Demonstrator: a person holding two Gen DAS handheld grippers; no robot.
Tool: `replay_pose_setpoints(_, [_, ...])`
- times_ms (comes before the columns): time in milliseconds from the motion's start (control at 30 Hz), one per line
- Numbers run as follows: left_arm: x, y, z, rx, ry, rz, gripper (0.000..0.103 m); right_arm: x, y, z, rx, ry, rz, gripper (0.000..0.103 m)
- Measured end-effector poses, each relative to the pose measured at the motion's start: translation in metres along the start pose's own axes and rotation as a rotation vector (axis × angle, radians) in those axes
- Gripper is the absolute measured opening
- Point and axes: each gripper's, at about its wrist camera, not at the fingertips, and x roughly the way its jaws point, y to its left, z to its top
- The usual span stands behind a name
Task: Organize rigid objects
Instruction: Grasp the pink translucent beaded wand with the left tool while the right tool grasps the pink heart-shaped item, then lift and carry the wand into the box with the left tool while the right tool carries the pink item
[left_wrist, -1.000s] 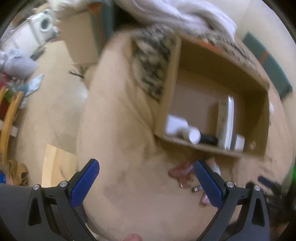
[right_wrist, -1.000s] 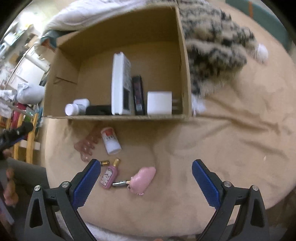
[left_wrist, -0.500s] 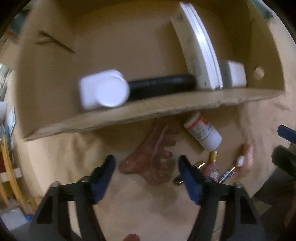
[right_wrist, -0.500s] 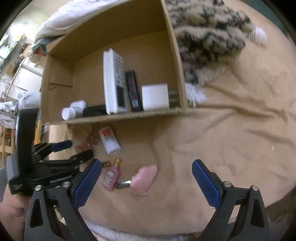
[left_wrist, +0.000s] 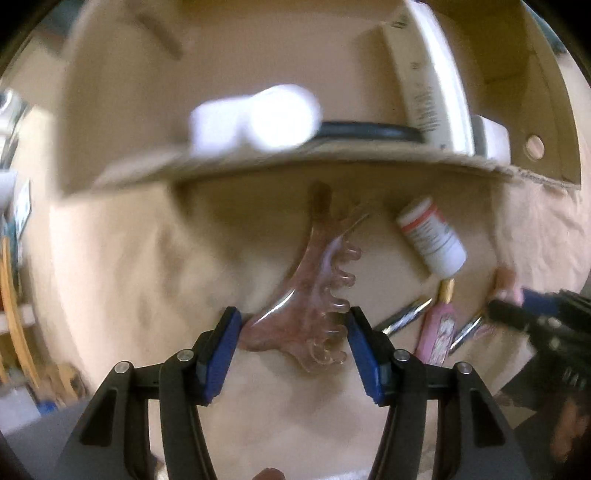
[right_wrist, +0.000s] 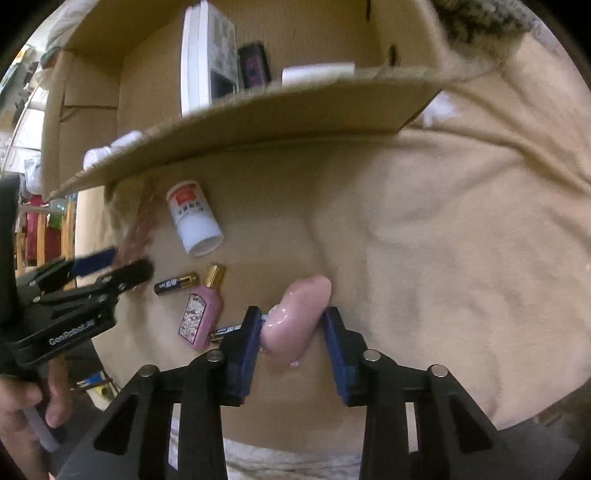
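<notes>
My left gripper (left_wrist: 293, 314) points down at the tan blanket. Its jaws are closing, and the blue pads touch both sides of a translucent pink comb (left_wrist: 310, 295). My right gripper (right_wrist: 292, 314) is closing too, its pads pressed against a glossy pink charm (right_wrist: 299, 317) with a metal clip. Between the two lie a white bottle with a red label (right_wrist: 192, 218), a small pink perfume bottle (right_wrist: 201, 317) and a battery (right_wrist: 176, 283). The left gripper (right_wrist: 110, 266) shows at the left edge of the right wrist view, held by a hand.
An open cardboard box (left_wrist: 332, 162) lies just beyond the loose items. It holds a white bottle (left_wrist: 255, 118), a black item (left_wrist: 369, 131), a tall white case (left_wrist: 432, 92) and a white block (left_wrist: 491, 138). A spotted furry fabric (right_wrist: 480, 18) lies at the box's right.
Both grippers came down onto the blanket. The left narrowed around the pink comb. The right went from wide open to closed around the pink charm.
</notes>
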Motion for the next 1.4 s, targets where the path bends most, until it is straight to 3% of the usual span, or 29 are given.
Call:
replay_pose_setpoints(133, [-0.002,0.010,-0.010,-0.014,0.011,0.025,0.055,-0.010,-0.002,0.000,0.007,-0.046,-0.034,0.026])
replay_pose_setpoints(367, [0.018,-0.002,-0.002,0.010,0.027,0.072,0.055,0.010,0.010,0.003,-0.048,-0.012,-0.131,0.026])
replay_pose_setpoints(500, [0.019,0.000,0.002,-0.006,0.027,0.060,0.055,0.020,0.020,0.002,-0.061,-0.001,-0.154,0.025])
replay_pose_setpoints(567, [0.019,0.000,0.015,-0.007,0.016,0.054,0.047,0.020,0.024,0.002,-0.077,-0.013,-0.163,0.025])
replay_pose_setpoints(667, [0.008,-0.003,0.013,0.004,-0.028,0.063,0.036,0.013,0.033,-0.001,-0.095,-0.050,-0.144,0.024])
replay_pose_setpoints(1000, [-0.015,0.016,-0.005,-0.076,-0.069,0.002,0.027,-0.022,0.026,-0.020,-0.086,-0.148,-0.079,0.024])
replay_pose_setpoints(1067, [-0.027,0.022,-0.011,-0.082,-0.092,0.002,0.013,-0.029,0.025,-0.020,-0.094,-0.159,-0.069,0.024])
replay_pose_setpoints(1133, [-0.035,0.025,-0.017,-0.082,-0.104,-0.009,0.009,-0.041,0.017,-0.020,-0.097,-0.164,-0.056,0.024])
replay_pose_setpoints(1400, [-0.033,0.043,-0.017,-0.124,-0.083,-0.058,0.009,-0.051,0.013,-0.011,-0.102,-0.175,-0.017,0.024])
